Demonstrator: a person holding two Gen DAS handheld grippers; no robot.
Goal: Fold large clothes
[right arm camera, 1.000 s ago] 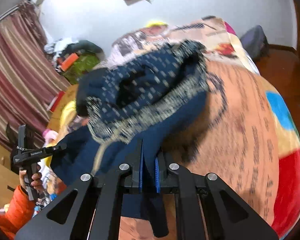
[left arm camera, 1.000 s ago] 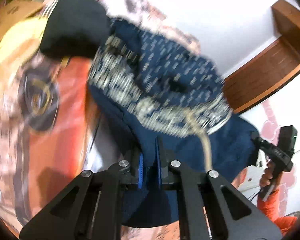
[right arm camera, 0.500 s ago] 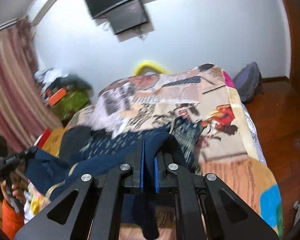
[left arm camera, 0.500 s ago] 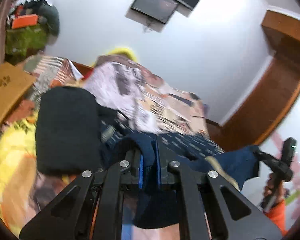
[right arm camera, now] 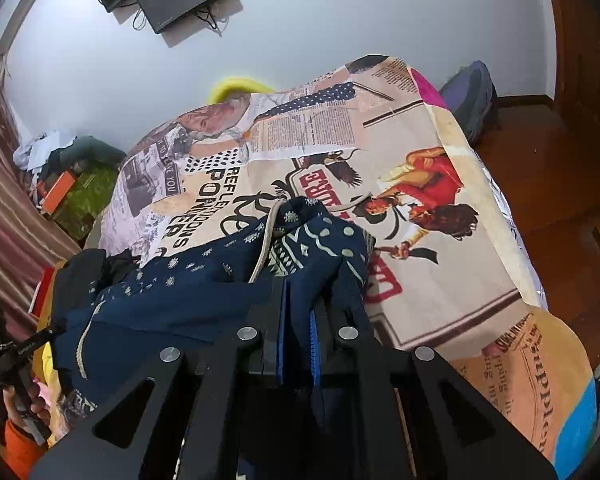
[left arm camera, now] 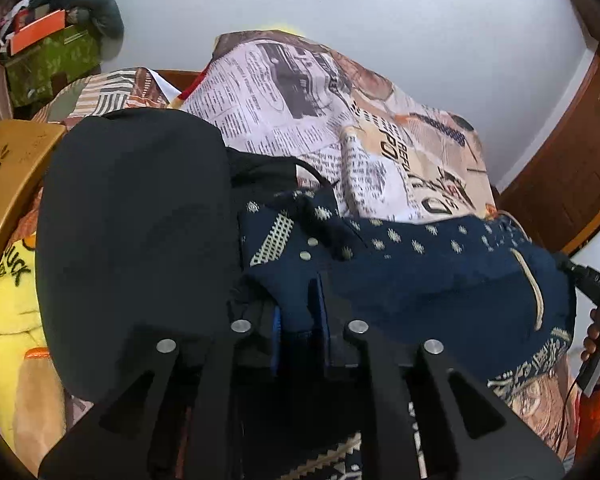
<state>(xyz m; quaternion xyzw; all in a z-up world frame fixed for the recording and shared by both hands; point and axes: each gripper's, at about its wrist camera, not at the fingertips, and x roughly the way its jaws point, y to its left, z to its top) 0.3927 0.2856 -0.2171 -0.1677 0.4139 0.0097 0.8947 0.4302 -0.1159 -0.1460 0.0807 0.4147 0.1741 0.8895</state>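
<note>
A navy garment with cream print [left arm camera: 420,272] lies stretched across the printed bed cover [left arm camera: 284,92], between my two grippers. My left gripper [left arm camera: 298,292] holds its left end; the jaws are opening, with fabric still filling the gap between the blue pads. In the right wrist view the same garment [right arm camera: 180,300] bunches up at my right gripper [right arm camera: 298,300]. That gripper pinches a fold, and its jaws are easing apart slightly. A cream drawstring [right arm camera: 266,248] trails over the cloth.
A black garment [left arm camera: 132,232] lies right beside the navy one on its left. A yellow plush toy [left arm camera: 8,320] and a wooden board [left arm camera: 4,168] sit further left. A hand in an orange sleeve [left arm camera: 594,332] shows at the right edge. A backpack [right arm camera: 472,96] rests on the wooden floor.
Both grippers swept forward over the bed with the navy garment. It went from a raised bunch to lying low and stretched out beside the black garment. The left pads stand slightly wider.
</note>
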